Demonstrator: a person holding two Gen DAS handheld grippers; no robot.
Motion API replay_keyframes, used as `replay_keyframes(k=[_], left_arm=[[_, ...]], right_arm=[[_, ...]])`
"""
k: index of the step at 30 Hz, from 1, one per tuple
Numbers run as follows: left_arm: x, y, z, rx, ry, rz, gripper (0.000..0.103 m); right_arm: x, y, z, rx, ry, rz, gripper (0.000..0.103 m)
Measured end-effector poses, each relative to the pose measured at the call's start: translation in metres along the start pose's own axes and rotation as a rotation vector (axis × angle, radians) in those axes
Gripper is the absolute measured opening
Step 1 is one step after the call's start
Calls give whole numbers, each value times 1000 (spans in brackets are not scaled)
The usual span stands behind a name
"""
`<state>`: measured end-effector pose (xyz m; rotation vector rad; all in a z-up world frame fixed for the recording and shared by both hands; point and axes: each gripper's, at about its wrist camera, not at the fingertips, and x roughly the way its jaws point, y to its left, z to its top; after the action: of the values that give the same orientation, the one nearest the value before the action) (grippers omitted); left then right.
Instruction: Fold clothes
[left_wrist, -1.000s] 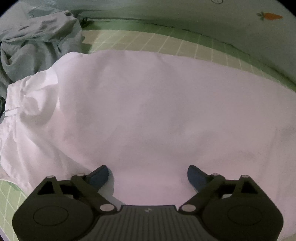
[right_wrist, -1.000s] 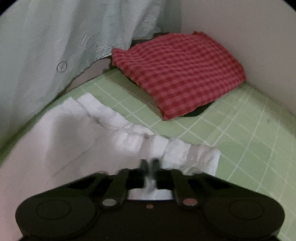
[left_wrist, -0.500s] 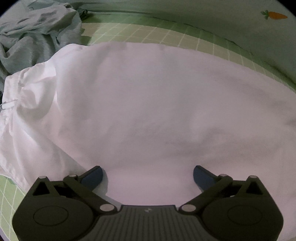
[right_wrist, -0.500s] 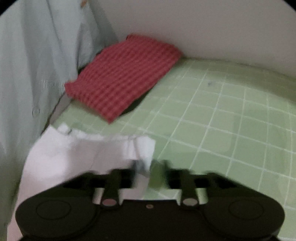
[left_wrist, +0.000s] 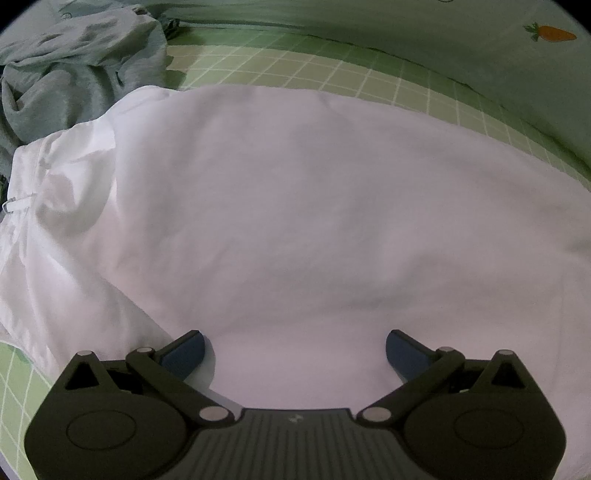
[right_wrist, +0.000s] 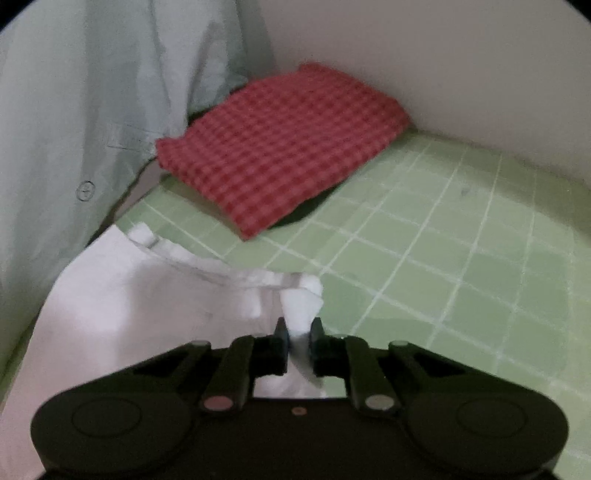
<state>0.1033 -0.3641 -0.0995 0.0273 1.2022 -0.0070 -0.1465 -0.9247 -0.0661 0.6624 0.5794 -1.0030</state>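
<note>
Red checked cloth (right_wrist: 284, 147): R view only

The white garment (left_wrist: 295, 206) is smooth matt cloth; the red checked cloth (right_wrist: 284, 147) looks woven; the tool (left_wrist: 294, 350) is matt black plastic.
</note>
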Motion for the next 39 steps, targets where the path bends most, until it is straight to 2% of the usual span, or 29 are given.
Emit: replay_keyframes(k=[3,7,11,14,16,17,19,21,26,28,32,37,39], left_arm=[[-3,-4,-5,58,15,-24,103],[-8,-8,-16,119,14,-53,103],[-17,2,-20,96,-6,-97,103],[-28,17,-21,43,-40,-134,103],[-39,30,-24,9,-76,-154,103],[-44,37,-26,-5,-97,-164,103],[-54,55,-31,-37,-136,-191,103],[-63,72,-33,-72,-165,-199,103],[-78,119,-34,-147,-227,-165,103],[-79,141,-30,-176,-243,-135,103],[-73,193,-20,-242,-252,-130,103],[-51,241,2,-278,-222,-132,103],[-42,251,12,-259,-213,-150,103]], right_arm=[[-24,-18,-3,-4,-20,-61,10],[-38,-53,-17,1,19,-154,11],[-51,-59,-24,-89,19,-159,20],[-65,-49,-23,-168,-6,-167,42],[-78,-36,-24,-210,-39,-148,71],[-85,-29,-26,-233,-53,-129,76],[-97,-12,-30,-278,-73,-80,94],[-105,6,-39,-314,-61,-18,102],[-117,60,-84,-352,79,140,102],[-118,77,-106,-340,131,154,102],[-121,104,-149,-295,219,161,103],[-131,132,-190,-442,143,68,103],[-133,133,-195,-418,110,58,103]])
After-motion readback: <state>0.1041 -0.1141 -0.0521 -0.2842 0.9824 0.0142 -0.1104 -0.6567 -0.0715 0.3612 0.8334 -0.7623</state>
